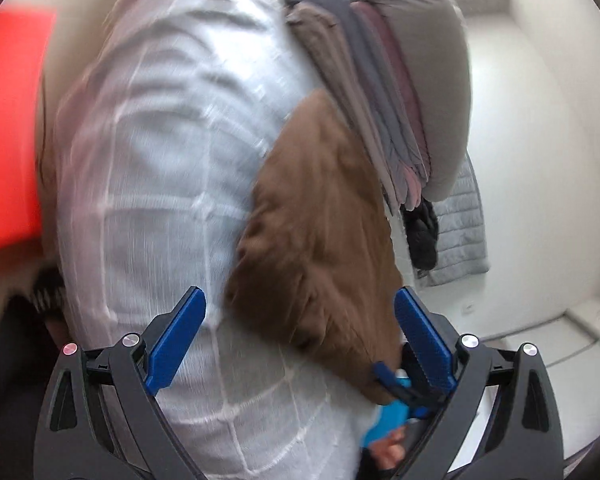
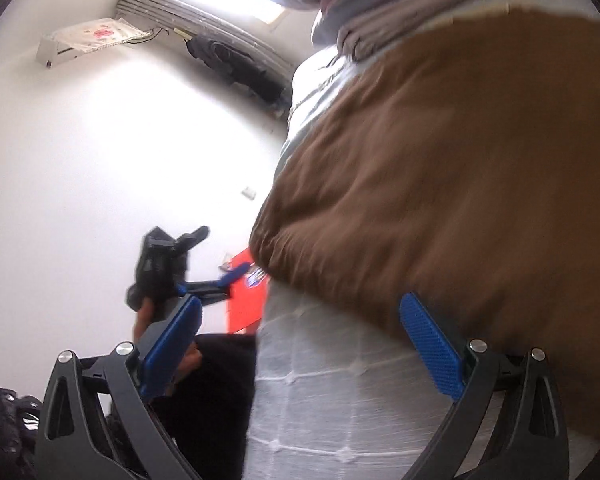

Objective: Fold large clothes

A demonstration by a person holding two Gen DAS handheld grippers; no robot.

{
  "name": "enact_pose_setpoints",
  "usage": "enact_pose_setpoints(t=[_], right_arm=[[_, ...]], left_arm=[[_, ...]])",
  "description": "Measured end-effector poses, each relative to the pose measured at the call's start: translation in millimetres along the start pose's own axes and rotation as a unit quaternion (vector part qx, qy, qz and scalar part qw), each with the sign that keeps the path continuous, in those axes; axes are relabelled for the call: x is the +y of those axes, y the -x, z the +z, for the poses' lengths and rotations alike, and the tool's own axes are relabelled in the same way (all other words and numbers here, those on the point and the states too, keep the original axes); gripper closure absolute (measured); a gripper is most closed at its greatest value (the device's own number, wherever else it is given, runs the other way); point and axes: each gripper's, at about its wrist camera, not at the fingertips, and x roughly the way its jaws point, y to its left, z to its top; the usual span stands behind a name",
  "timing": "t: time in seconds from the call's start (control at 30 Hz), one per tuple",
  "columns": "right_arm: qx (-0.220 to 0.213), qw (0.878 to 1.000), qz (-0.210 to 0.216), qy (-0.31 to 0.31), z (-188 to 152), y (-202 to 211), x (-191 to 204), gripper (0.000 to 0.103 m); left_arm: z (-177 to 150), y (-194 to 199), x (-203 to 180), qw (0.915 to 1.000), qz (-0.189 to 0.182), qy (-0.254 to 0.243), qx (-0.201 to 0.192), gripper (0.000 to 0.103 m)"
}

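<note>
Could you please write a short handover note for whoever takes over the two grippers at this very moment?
Left gripper: open, holding nothing, over the white quilted bed cover.
Right gripper: open, empty, its right finger right by the near edge of the brown garment.
The brown garment lies rumpled on the bed cover, next to a stack of folded clothes.
Done: nothing visibly folded on the brown garment yet; the frames are blurred.
Left: grasp it, spread it flat, fold it, probably add it to the stack.
</note>
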Motion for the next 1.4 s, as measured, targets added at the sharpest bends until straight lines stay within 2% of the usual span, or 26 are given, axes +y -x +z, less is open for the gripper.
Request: enact_pose_setpoints(t=[0.07, 0.13, 0.2, 0.3, 0.37, 0.43, 0.53, 0.63, 0.73, 0.83, 0.9, 0.97, 1.0, 1.03, 1.07, 1.1, 1.13, 1.2, 1.27, 1.33, 1.4], right_arm=[[0.011, 1.000, 0.008, -0.013, -5.0, -3.3, -5.4, 0.007], [0.020, 1.000, 0.013, -0.019, -7.8, -6.9, -5.8, 0.007], [0.029, 0.999, 0.017, -0.021, -9.7, -11.3, -5.8, 0.007], [0.035, 0.999, 0.016, -0.019, -9.6, -13.9, -4.2, 0.007], [0.036, 0.999, 0.016, -0.019, -9.4, -13.6, -4.7, 0.007], [0.034, 0.999, 0.018, -0.022, -11.3, -16.2, -6.2, 0.007], [0.034, 0.999, 0.020, -0.026, -11.7, -17.6, -8.0, 0.007], [0.035, 0.999, 0.021, -0.028, -11.3, -18.5, -8.6, 0.007], [0.030, 0.999, 0.019, -0.020, -10.1, -15.4, -4.5, 0.007], [0.006, 0.999, 0.006, 0.035, -9.1, -5.8, 15.8, 0.007], [-0.024, 0.996, -0.019, 0.086, -9.5, 3.1, 33.0, 0.007], [-0.063, 0.984, -0.102, 0.134, -10.6, 10.6, 44.8, 0.007], [-0.074, 0.975, -0.151, 0.147, -10.2, 11.6, 46.0, 0.007], [-0.084, 0.966, -0.198, 0.147, -8.3, 12.9, 42.0, 0.007], [-0.087, 0.961, -0.224, 0.137, -6.0, 13.9, 36.2, 0.007], [-0.083, 0.955, -0.261, 0.111, -2.7, 14.1, 22.5, 0.007], [-0.070, 0.953, -0.280, 0.088, -0.8, 12.4, 9.9, 0.007], [-0.036, 0.960, -0.276, 0.043, 1.1, 5.8, -17.1, 0.007], [-0.026, 0.954, -0.292, 0.057, 1.1, 1.1, -14.7, 0.007], [-0.028, 0.951, -0.301, 0.067, -1.6, -0.6, -13.6, 0.007], [-0.025, 0.952, -0.299, 0.068, -0.8, 0.2, -14.1, 0.007]], left_arm=[[-4.5, -9.9, 11.2, 0.9991, -0.013, 0.037, 0.018, 0.011], [-7.7, -19.4, 15.3, 0.9981, -0.020, 0.052, 0.026, 0.011], [-7.9, -25.8, 15.7, 0.9978, -0.019, 0.059, 0.024, 0.011], [-6.0, -30.8, 15.8, 0.9960, -0.043, 0.079, 0.004, 0.009], [-4.3, -34.4, 10.0, 0.9959, -0.055, 0.071, -0.005, 0.009], [-5.2, -41.7, 6.3, 0.9965, -0.053, 0.065, 0.005, 0.009], [-8.9, -53.9, 1.8, 0.9930, -0.084, 0.077, 0.029, 0.009], [-8.6, -59.5, 0.9, 0.9937, -0.074, 0.080, 0.025, 0.009], [-7.0, -60.4, 6.7, 0.9925, -0.056, 0.108, -0.017, 0.009], [-8.6, -67.3, -2.2, 0.9930, -0.062, 0.100, -0.009, 0.009], [-11.9, -76.9, -11.6, 0.9953, -0.061, 0.073, 0.017, 0.009], [-15.6, -83.5, -18.6, 0.9972, -0.047, 0.049, 0.030, 0.009], [-14.2, -83.6, -17.0, 0.9968, -0.049, 0.058, 0.025, 0.009], [-11.2, -82.5, -14.4, 0.9964, -0.047, 0.067, 0.019, 0.019], [-7.4, -80.3, -10.6, 0.9966, -0.031, 0.075, 0.005, 0.045], [-3.2, -79.2, -7.8, 0.9966, -0.026, 0.077, -0.002, 0.060], [0.5, -78.4, -7.5, 0.9963, -0.040, 0.076, -0.006, 0.073], [-1.0, -73.3, -31.2, 0.9981, -0.053, 0.024, -0.019, 0.078], [-6.1, -67.0, -56.9, 0.9968, -0.066, -0.027, -0.036, 0.080], [-8.0, -67.6, -65.2, 0.9952, -0.078, -0.038, -0.045, 0.081], [-7.0, -73.1, -49.9, 0.9969, -0.060, -0.009, -0.050, 0.080]])
